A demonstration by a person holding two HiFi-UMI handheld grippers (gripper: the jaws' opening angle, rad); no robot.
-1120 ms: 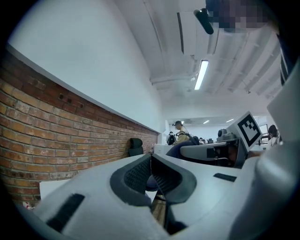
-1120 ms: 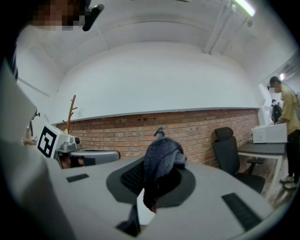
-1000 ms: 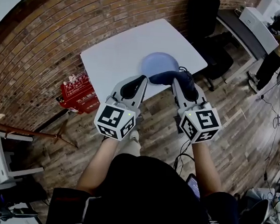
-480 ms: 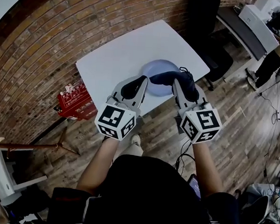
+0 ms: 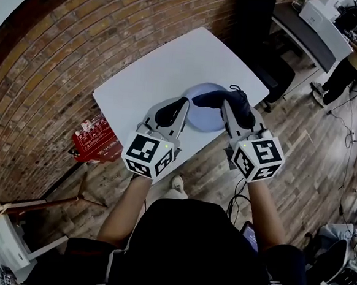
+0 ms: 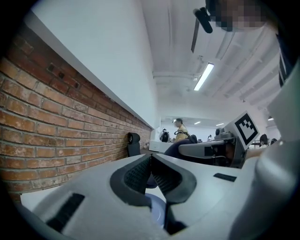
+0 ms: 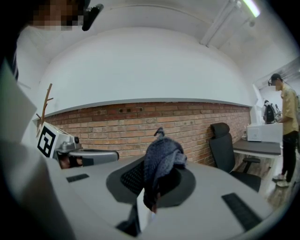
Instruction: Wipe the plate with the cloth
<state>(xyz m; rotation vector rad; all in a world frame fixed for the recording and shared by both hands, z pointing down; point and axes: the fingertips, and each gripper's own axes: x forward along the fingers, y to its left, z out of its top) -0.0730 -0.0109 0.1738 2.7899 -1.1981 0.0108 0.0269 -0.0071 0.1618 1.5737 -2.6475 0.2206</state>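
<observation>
R gripper (image 5: 231, 103) jaws clamp the dark cloth (image 5: 209, 98), held over the blue plate (image 5: 202, 117) on the white table (image 5: 153, 69), ready to wipe. L gripper (image 5: 183, 102) jaws are together, empty, at the plate's rim, prob. steadying it; contact unclear.

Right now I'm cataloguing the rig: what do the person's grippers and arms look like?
Left gripper and right gripper are grey tapered shells with black pads, each carrying a white cube with black square markers. Dark short sleeves; forearms bare.

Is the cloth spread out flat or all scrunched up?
Scrunched up: the right gripper pinches the cloth into a bulging lump.
</observation>
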